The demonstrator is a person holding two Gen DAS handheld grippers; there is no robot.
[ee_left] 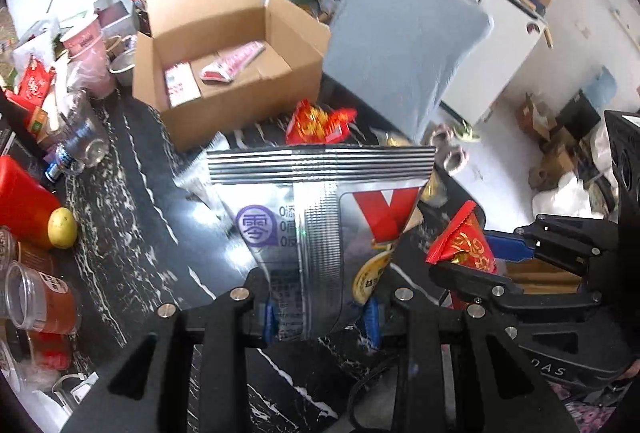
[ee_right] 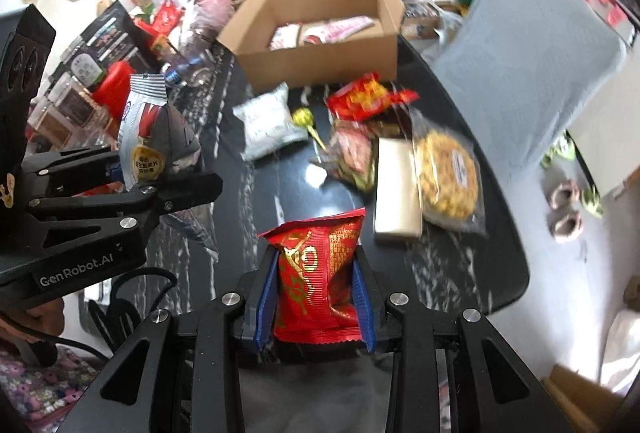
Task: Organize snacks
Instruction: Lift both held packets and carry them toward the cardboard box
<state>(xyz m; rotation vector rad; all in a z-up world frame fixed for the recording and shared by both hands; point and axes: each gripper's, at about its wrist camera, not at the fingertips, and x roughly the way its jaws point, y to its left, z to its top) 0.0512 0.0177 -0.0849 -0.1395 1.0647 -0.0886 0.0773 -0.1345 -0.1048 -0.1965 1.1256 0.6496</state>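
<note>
My left gripper (ee_left: 320,317) is shut on a silver snack bag (ee_left: 320,217) with a red V mark, held above the black marble table (ee_left: 132,233); it also shows in the right wrist view (ee_right: 148,137). My right gripper (ee_right: 316,297) is shut on a red snack packet (ee_right: 316,273), seen at the right in the left wrist view (ee_left: 464,245). An open cardboard box (ee_left: 224,53) with several pink and red packets stands at the table's far side (ee_right: 320,49).
Loose snacks lie on the table: a white bag (ee_right: 268,121), a red bag (ee_right: 364,97), a lollipop (ee_right: 304,119), a beige box (ee_right: 396,189), a round peanut brittle pack (ee_right: 448,173). Cups, bottles and a red container (ee_left: 24,201) crowd the left. A grey cushion (ee_left: 400,41) stands behind.
</note>
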